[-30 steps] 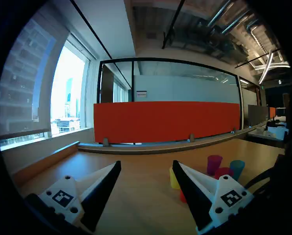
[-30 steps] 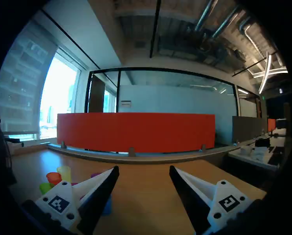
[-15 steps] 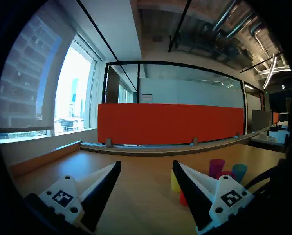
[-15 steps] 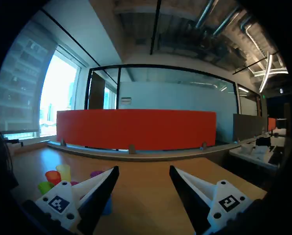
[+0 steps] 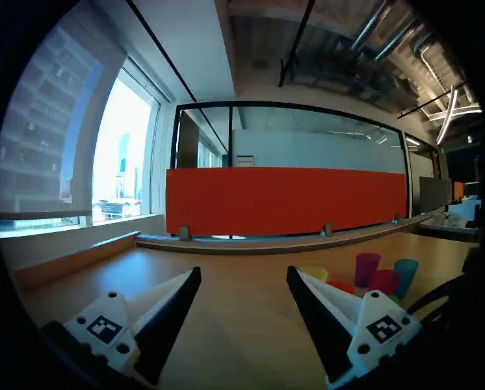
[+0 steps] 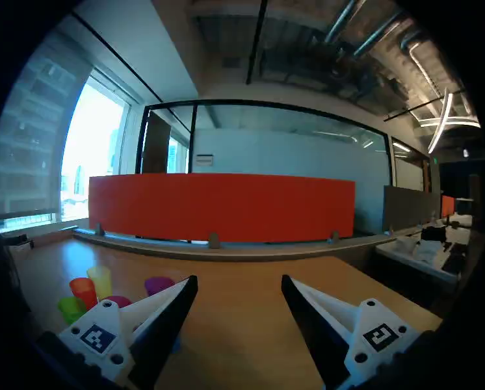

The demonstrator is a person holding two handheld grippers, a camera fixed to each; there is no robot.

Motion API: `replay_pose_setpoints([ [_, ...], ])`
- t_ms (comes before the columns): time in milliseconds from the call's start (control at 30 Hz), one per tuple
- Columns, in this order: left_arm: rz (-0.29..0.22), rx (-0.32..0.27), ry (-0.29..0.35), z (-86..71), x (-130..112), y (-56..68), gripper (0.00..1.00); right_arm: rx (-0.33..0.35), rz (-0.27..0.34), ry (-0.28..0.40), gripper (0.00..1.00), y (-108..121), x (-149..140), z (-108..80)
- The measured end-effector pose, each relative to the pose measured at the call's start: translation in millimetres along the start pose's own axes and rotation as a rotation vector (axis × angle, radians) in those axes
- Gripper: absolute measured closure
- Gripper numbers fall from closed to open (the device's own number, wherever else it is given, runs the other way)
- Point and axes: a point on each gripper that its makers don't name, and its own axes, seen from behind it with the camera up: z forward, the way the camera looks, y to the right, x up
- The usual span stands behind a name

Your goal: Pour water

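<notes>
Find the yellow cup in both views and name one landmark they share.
Left gripper view: the yellow cup sits lower right of centre, partly behind the left hand-held gripper, left of the purple cup.
Right gripper view: the yellow cup sits at lower left, beside the orange cup, left of the right hand-held gripper.
Shared landmark: the red partition panel, behind the cups in both.
</notes>
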Motion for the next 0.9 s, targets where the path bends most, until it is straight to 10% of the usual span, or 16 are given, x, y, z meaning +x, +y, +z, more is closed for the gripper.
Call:
replay_pose_setpoints([
  [900, 0.008, 0.003, -0.048, 1.0, -34.1, -16.6, 0.02, -0.023, -0.022, -0.018, 0.00, -5.8, -0.8, 3.9],
])
